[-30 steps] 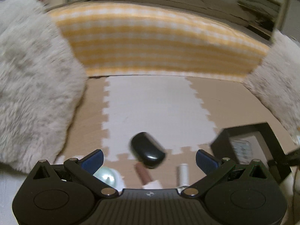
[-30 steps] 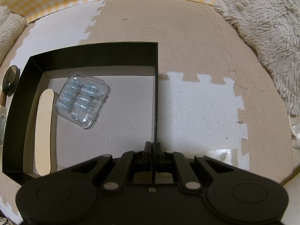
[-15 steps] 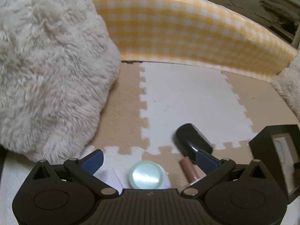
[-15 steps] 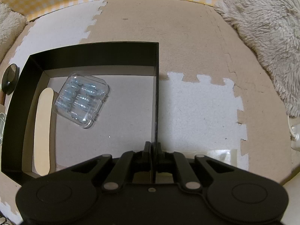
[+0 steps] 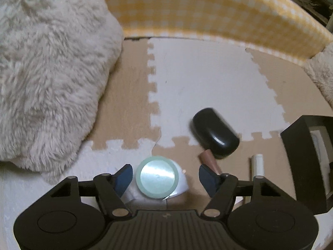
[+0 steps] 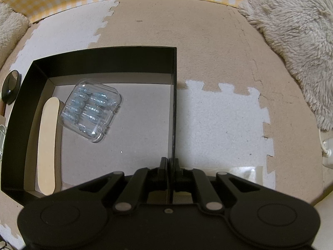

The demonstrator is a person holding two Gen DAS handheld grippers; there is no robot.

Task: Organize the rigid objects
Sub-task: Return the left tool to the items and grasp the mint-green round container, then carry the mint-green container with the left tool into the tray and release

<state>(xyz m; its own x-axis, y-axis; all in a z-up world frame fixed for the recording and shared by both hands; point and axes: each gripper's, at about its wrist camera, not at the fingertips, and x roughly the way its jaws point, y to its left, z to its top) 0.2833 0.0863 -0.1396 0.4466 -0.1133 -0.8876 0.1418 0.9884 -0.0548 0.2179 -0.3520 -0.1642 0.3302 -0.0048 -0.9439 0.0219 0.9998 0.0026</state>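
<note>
Fluffy cream cushion point(image 5: 47, 73) far left in the left wrist view, resting on the tan-and-white puzzle mat point(image 5: 208, 87); yellow gingham edge point(image 5: 208, 10) across the back. Left gripper point(image 5: 165, 175) spread wide, low over the mat, holding nothing. Mint-lidded round jar point(image 5: 157, 180) between the blue fingertips point(image 5: 122, 177) — nearer the left pad, contact not clear. Right of it: brown tube point(image 5: 209, 160), partly tucked under a glossy black oval case point(image 5: 215, 133) that lies on the mat seam. Further right, white cylinder point(image 5: 257, 164) lying alone on tan mat. Black tray point(image 5: 299, 158) at the right edge of that view, only a corner visible.

Right wrist view, left to right: black oval case point(image 6: 10, 89) just outside the tray's left wall. Black tray point(image 6: 104, 60) with grey floor — wooden stick point(image 6: 47, 143) lying along the left wall, clear plastic box of blue capsules point(image 6: 90, 110) beside it, tilted, overlapping the stick's upper end. Right gripper point(image 6: 169, 164) clenched on the tray's right wall, thin black edge pinched between the pads. White mat tile right of the tray, then a second fluffy cushion point(image 6: 291, 31) upper right, white cable plug point(image 6: 327, 152) at the far right edge.
</note>
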